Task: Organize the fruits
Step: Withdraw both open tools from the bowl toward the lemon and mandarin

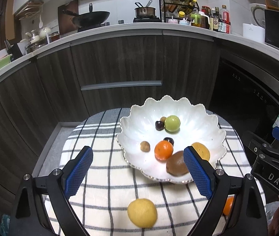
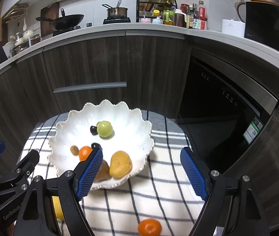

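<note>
**Both grippers hang empty over the fruit bowl**

From the left wrist: the left gripper [image 1: 137, 158] has its jaws spread wide with nothing between them. The white scalloped bowl [image 1: 198, 122] sits on a checked cloth [image 1: 104, 177], up toward 1 o'clock from the jaws. Inside it, a green fruit [image 1: 172, 123] lies near the middle with a dark cherry-like fruit [image 1: 159, 125] touching it at its 9 o'clock. Nearer the front rim lie a small brown fruit [image 1: 145, 146], an orange [image 1: 163, 150] with another dark fruit [image 1: 169, 140] just behind it, a brown kiwi [image 1: 176, 164], and a yellow-brown fruit [image 1: 202, 149] partly hidden by the right-hand pad. Outside the bowl, a lemon [image 1: 142, 212] rests on the cloth at 6 o'clock, and a second orange [image 1: 228, 205] peeks out at 4 o'clock behind the finger. The right gripper's body shows at the 3 o'clock edge.

From the right wrist: the right gripper [image 2: 141, 170] is open too, jaws well apart and empty, over bare cloth. The bowl [image 2: 131, 125] lies at 10 o'clock, the yellow-brown fruit [image 2: 120, 164] against its near rim. The loose orange [image 2: 150, 227] sits on the cloth at 6 o'clock. Kitchen cabinets [image 2: 92, 63] stand behind.
</note>
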A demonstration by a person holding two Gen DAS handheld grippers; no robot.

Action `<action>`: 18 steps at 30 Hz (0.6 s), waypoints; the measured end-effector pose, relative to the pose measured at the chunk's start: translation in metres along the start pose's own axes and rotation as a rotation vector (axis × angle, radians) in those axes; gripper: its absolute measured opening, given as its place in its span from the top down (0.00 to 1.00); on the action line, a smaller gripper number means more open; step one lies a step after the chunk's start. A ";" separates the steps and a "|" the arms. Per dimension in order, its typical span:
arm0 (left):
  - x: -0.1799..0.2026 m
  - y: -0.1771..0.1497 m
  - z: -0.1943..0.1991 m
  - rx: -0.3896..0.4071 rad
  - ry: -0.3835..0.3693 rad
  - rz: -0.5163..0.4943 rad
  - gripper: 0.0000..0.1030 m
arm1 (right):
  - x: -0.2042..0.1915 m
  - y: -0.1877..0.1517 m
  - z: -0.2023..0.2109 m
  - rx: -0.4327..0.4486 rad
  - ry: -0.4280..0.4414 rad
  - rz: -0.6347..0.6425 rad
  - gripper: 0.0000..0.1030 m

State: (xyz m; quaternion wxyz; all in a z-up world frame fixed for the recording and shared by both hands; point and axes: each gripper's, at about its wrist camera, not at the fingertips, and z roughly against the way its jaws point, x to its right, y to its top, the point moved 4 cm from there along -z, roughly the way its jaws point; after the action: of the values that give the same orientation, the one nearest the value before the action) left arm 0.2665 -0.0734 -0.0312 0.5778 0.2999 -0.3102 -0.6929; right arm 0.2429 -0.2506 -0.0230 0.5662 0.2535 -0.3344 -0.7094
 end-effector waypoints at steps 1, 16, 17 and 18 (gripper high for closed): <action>0.001 -0.004 0.001 0.000 0.000 -0.005 0.09 | 0.001 -0.004 0.001 -0.004 -0.002 -0.001 0.20; 0.002 -0.050 -0.002 -0.027 0.005 -0.022 0.09 | 0.010 -0.052 0.000 -0.044 -0.037 -0.041 0.20; 0.002 -0.054 -0.003 -0.026 0.005 -0.022 0.09 | 0.010 -0.055 -0.001 -0.048 -0.038 -0.041 0.20; 0.001 -0.057 -0.004 -0.027 0.004 -0.021 0.09 | 0.010 -0.058 -0.003 -0.053 -0.039 -0.042 0.20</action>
State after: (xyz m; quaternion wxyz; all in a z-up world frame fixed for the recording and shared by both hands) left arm 0.2346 -0.0670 -0.0777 0.5750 0.2969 -0.2963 -0.7025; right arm 0.2057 -0.2533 -0.0685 0.5512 0.2316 -0.3212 -0.7344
